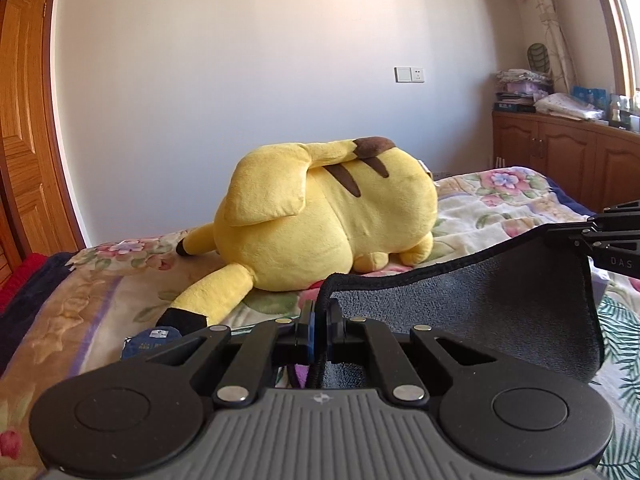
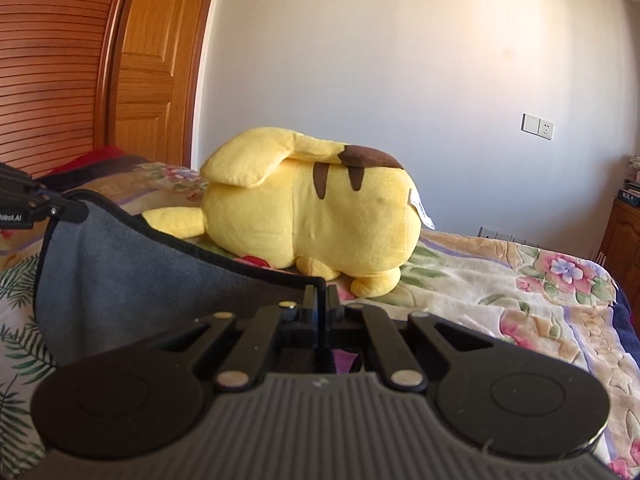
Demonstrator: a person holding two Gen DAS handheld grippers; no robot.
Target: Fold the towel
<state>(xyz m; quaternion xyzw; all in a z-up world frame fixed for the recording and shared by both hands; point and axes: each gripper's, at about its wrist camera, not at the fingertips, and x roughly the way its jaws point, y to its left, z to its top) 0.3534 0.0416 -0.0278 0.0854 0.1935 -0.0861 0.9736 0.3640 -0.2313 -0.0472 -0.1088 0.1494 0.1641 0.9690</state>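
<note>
A dark grey towel [image 1: 500,304] with a black hem hangs lifted above the bed, stretched between my two grippers. My left gripper [image 1: 320,320] is shut on one top corner of it. My right gripper [image 2: 320,300] is shut on the other top corner, and the towel [image 2: 132,272] sags away to its left. The right gripper also shows at the right edge of the left wrist view [image 1: 592,236], and the left gripper at the left edge of the right wrist view [image 2: 60,210]. The towel's lower part is hidden behind the grippers.
A big yellow plush toy [image 1: 328,216] lies on the flowered bedspread [image 1: 500,200] just beyond the towel; it also shows in the right wrist view [image 2: 312,216]. A small blue object [image 1: 152,342] lies near its ear. Wooden doors [image 2: 152,60] stand left, a cluttered cabinet [image 1: 560,152] right.
</note>
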